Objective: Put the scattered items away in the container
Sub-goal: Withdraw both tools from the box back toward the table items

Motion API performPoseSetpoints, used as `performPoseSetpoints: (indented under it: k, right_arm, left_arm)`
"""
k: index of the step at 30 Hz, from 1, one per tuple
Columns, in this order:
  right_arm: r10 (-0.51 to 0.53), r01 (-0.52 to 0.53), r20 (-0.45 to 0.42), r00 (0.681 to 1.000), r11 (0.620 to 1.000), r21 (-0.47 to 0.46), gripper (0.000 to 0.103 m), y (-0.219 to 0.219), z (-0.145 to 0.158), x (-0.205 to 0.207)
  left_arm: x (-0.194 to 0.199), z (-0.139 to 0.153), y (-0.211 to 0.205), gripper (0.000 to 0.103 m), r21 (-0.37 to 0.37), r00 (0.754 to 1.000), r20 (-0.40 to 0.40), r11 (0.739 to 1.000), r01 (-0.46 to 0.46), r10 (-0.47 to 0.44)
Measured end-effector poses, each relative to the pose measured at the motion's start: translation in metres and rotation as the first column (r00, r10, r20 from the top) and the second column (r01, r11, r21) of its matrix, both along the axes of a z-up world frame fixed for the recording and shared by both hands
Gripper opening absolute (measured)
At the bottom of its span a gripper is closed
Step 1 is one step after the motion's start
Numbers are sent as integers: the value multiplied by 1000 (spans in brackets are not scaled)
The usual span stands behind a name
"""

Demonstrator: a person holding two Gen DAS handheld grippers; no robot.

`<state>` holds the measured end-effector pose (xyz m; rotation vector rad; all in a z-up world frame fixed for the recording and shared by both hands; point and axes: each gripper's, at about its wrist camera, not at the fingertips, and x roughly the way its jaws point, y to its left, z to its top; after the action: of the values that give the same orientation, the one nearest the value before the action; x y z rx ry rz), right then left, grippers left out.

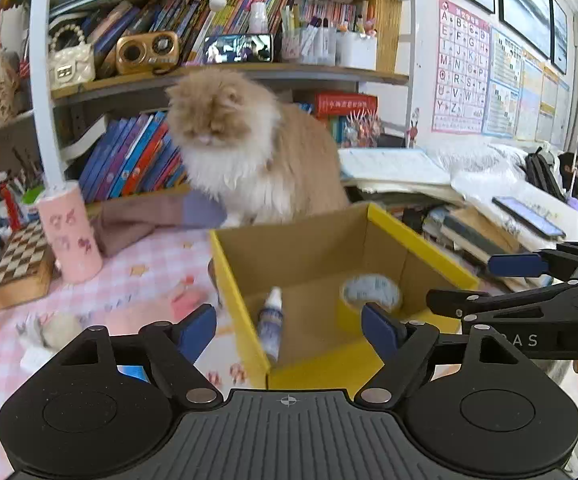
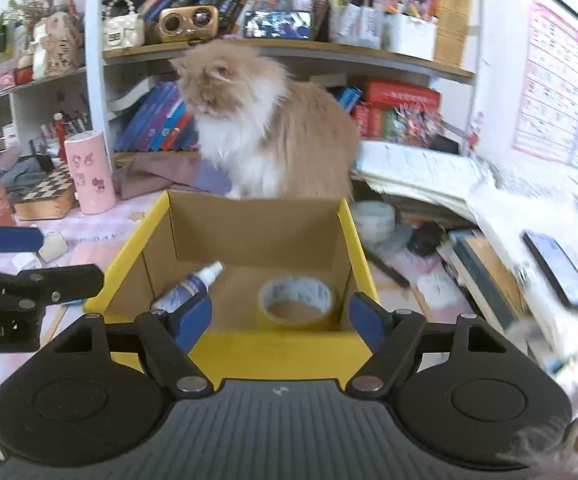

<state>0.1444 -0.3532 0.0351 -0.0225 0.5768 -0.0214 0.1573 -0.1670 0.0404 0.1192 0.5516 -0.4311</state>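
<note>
A yellow cardboard box (image 1: 417,236) stands open on the pink checked tablecloth (image 1: 129,280); it also shows in the right wrist view (image 2: 281,354). Inside lie a small blue-and-white spray bottle (image 1: 271,322) (image 2: 187,286) and a roll of tape (image 1: 371,292) (image 2: 296,298). My left gripper (image 1: 289,330) is open and empty at the box's near left corner. My right gripper (image 2: 279,320) is open and empty over the box's near wall, and shows at the right of the left wrist view (image 1: 477,280). Small pink and white items (image 1: 187,300) lie on the cloth left of the box.
A fluffy cream cat (image 1: 245,148) (image 2: 265,120) sits right behind the box. A pink cylinder (image 1: 69,236), a chessboard box (image 1: 21,260) and a brown cloth (image 1: 149,216) lie at left. Stacked books and a phone (image 2: 561,272) crowd the right. Bookshelves stand behind.
</note>
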Motion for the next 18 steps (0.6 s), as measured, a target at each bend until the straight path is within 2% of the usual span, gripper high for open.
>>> performPoseSetpoints:
  k: [7,12,16,18]
  right_arm:
    - [-59,59,-75,995,998,1,78,34,-25,-43]
    - [-110,110,-125,986,994,-11,83,62,-46,-69]
    - [-102,103,-160,982,995,-7,83,82,-55,-83]
    - [-93,93,-164,982,996,-3,84,91,-57,-88]
  left_arm:
    - [-30,-19,30,86,37,998,-61,999,-11,13]
    - [-53,-37,51,86,92,993,-86,993,-67,75]
    - [-68,-51,69,86,123,987,-136,990,-74,91]
    - [-74,-51,79,86,123,985,-137,989,-87,103]
